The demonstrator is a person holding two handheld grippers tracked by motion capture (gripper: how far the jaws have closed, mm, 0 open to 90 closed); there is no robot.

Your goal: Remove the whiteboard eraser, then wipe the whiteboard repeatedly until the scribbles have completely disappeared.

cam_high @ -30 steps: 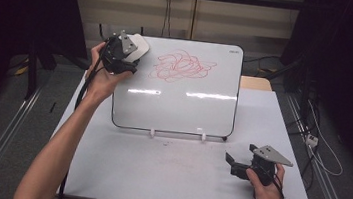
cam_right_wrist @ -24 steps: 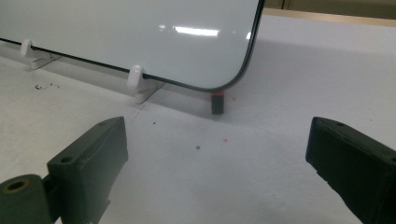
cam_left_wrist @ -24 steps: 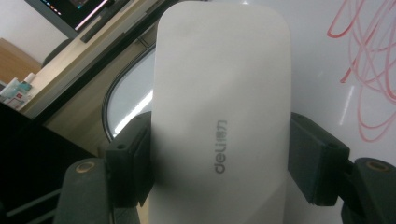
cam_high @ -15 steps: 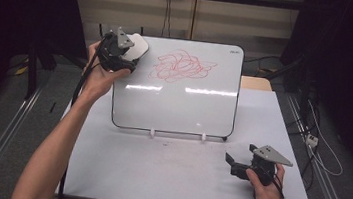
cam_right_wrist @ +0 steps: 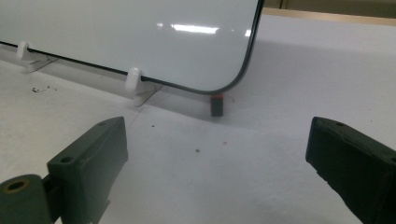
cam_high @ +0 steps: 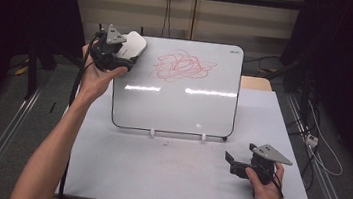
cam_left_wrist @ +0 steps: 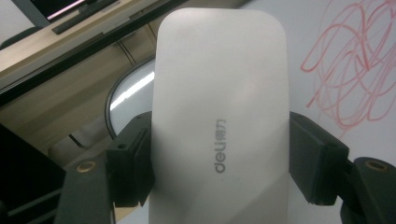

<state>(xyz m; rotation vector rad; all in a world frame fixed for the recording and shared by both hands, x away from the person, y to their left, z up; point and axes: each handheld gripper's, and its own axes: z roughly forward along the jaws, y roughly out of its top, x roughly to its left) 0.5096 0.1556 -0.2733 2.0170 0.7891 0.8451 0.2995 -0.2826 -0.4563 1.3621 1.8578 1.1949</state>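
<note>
Eraser (cam_left_wrist: 217, 121) clamped between left gripper (cam_high: 114, 52) jaws, at whiteboard (cam_high: 179, 105) top-left corner, beside red scribble (cam_high: 183, 66); right gripper (cam_high: 250, 166) released, resting on table (cam_high: 156, 172).

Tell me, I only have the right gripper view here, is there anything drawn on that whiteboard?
Observer: Yes, a red scribble sits on the upper part of the whiteboard.
Operator: What is the other gripper doing?
Observer: The left gripper is shut on a white eraser at the board's top left corner, left of the scribble.
Operator: Any marking on the eraser?
Observer: The left gripper view shows grey "deli" lettering on its back.
Operator: And where is my gripper?
Observer: The right gripper is open, low over the table near the board's bottom right corner.
</note>
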